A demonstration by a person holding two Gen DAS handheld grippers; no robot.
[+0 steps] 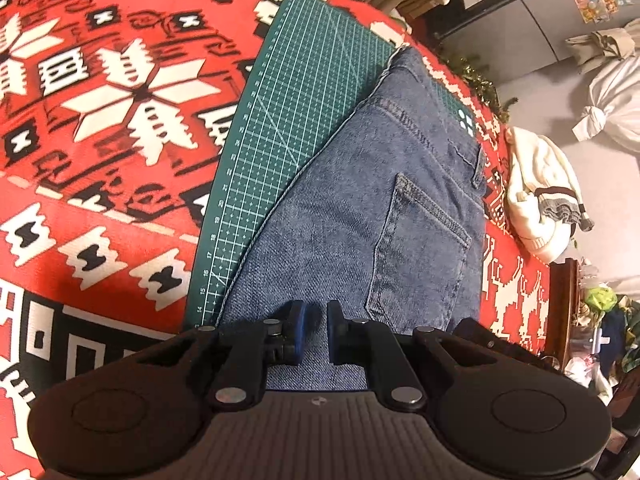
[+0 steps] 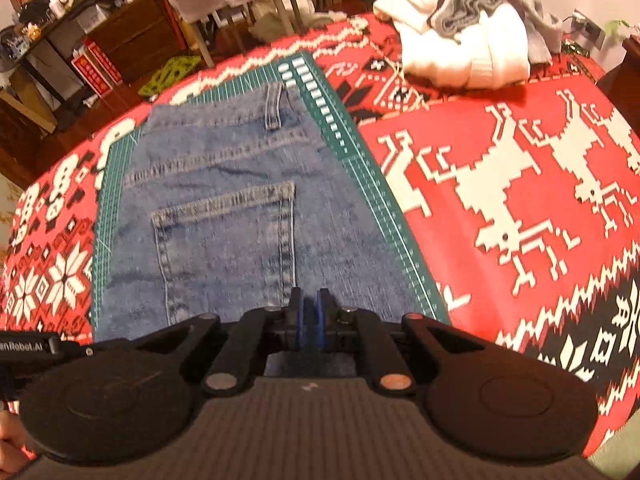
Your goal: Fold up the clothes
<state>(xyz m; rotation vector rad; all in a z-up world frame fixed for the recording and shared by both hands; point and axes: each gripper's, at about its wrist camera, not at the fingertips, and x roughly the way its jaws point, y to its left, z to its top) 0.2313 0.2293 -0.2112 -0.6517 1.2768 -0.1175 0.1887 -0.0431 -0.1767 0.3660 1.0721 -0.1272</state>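
1. On the left of the counter, the red patterned cloth [image 1: 100, 128] lies bare up to the edge of the green cutting mat [image 1: 280, 92].
2. Next comes the pair of jeans [image 1: 360, 216], lying flat on the mat with a back pocket [image 1: 424, 248] facing up. It looks to be folded lengthwise, though the leg end is out of view in both pictures, so I cannot tell how many folds it has.
3. Over the near part of the denim, the left hand-held gripper [image 1: 316, 334] has its jaws a little apart; nothing shows between the blue pads, and I cannot tell whether they touch the cloth below.
4. The right hand-held gripper [image 2: 310, 322] sits just below the pocket in its own view, jaws almost together with only a thin slit between them. Whether a fold of denim is pinched there I cannot tell.
5. Farther right, a crumpled cream sweater [image 2: 464, 36] lies on the red cloth, well apart from the jeans.
6. Judged from this, the step concerns the jeans: either a fold is about to be gathered at this near end, or one has just been laid down. A further fold would call for both grippers to bite the same edge evenly and keep the side seams aligned.
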